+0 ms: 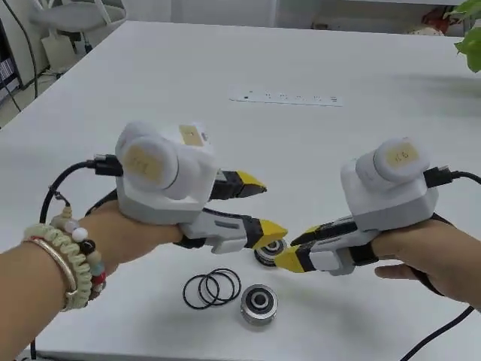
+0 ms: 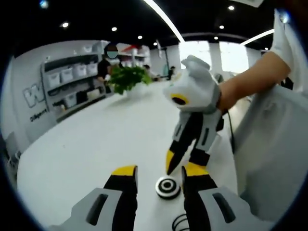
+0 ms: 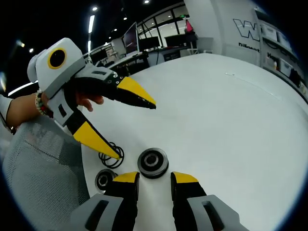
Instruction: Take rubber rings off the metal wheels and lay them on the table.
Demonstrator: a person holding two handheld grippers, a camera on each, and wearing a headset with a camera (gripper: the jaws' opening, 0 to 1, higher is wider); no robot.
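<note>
My left hand-held gripper (image 1: 272, 208) and right hand-held gripper (image 1: 289, 252) both gape empty, a metal wheel (image 3: 153, 163) just off their tips.

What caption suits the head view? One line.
Both open, left claw and right claw flank a wheel; rubber rings and another wheel lie nearby.

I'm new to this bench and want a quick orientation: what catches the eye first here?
Two yellow-tipped grippers face each other above the white table: the left gripper wide open, the right gripper narrower. A metal wheel sits between their tips, and nearer the person black rubber rings lie beside a second wheel.
</note>
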